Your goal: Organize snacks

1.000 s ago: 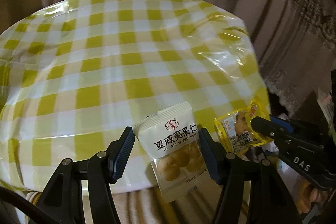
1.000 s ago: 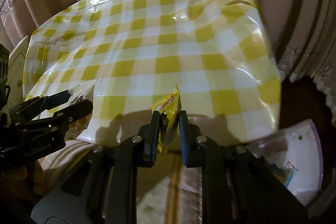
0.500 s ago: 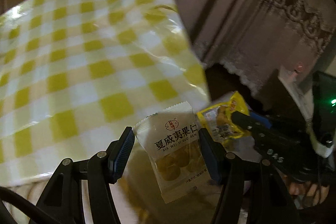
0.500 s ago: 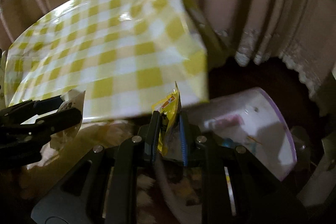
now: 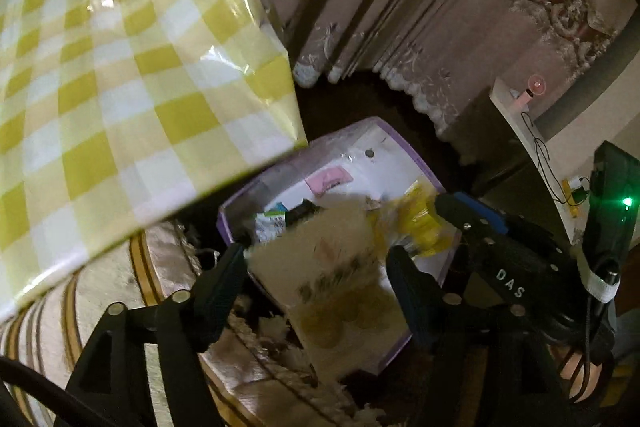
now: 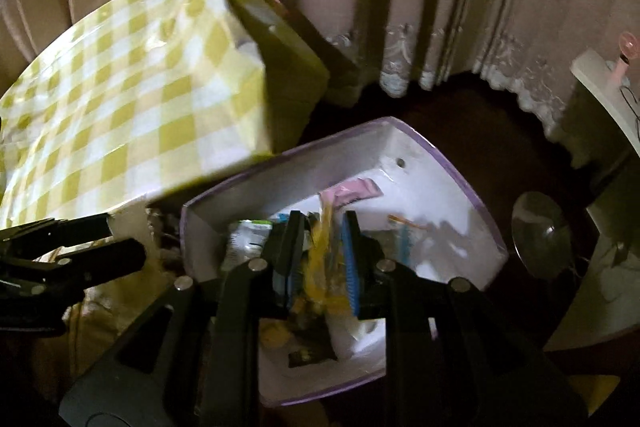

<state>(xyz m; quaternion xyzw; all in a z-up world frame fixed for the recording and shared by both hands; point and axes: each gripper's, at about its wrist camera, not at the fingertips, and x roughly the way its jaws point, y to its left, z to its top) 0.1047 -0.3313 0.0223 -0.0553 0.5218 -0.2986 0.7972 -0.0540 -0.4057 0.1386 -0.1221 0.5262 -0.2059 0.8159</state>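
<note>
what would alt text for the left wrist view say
The left gripper holds a blurred white snack packet over a white, purple-rimmed box of snacks beside a yellow checked table. At right, the right gripper carries a yellow packet.

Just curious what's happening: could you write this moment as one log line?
left gripper: shut on white packet | right gripper: holds yellow packet | both above white box | drop not yet done
</note>
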